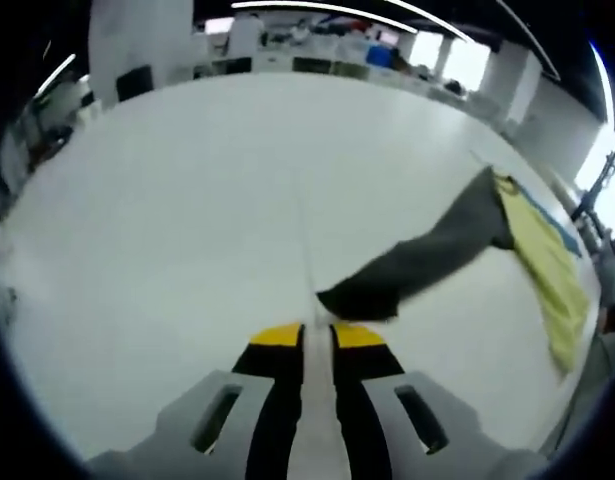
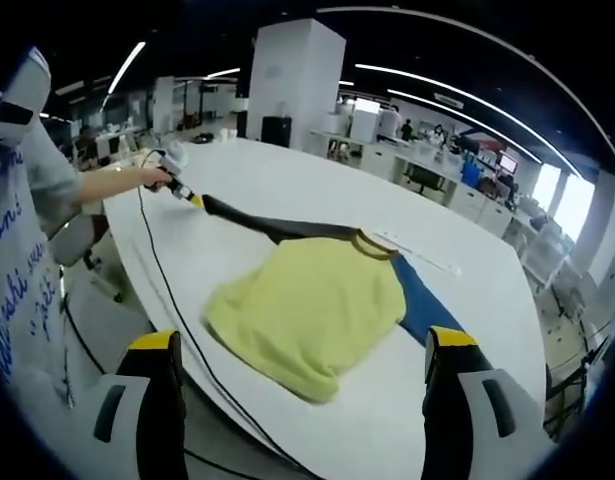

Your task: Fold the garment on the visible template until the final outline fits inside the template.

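Two claws: both show, one in each hand of the person working at the white worktop (image 2: 467,300).
Garment: a yellow top (image 2: 307,310) with dark grey sleeves lies flat on the worktop near its front edge; a blue panel (image 2: 427,305), which I take to be the template, shows from under the body on the side away from the person.
Left claw (image 1: 318,337): its yellow-tipped jaws stand nearly together, and the cuff end of the grey sleeve (image 1: 417,262) sits right at the tips; blur hides the contact, so I cannot tell whether it grips the cloth or merely touches it. In the right gripper view it (image 2: 187,194) sits at the far end of the same sleeve (image 2: 272,226), held by the person's hand (image 2: 159,178).
Why so held: the sleeve is drawn out long and straight away from the yellow body, probably to take out slack before it is laid back over the body.
Right claw (image 2: 302,350): jaws spread wide, holding nothing, raised off the worktop on the near side of the yellow body, likely waiting to pin or lift the hem.
Cable (image 2: 182,320): a black line runs along the worktop's edge beside the garment.
Progress: early; the garment's outline reaches well past the blue panel, and no fold is made yet.
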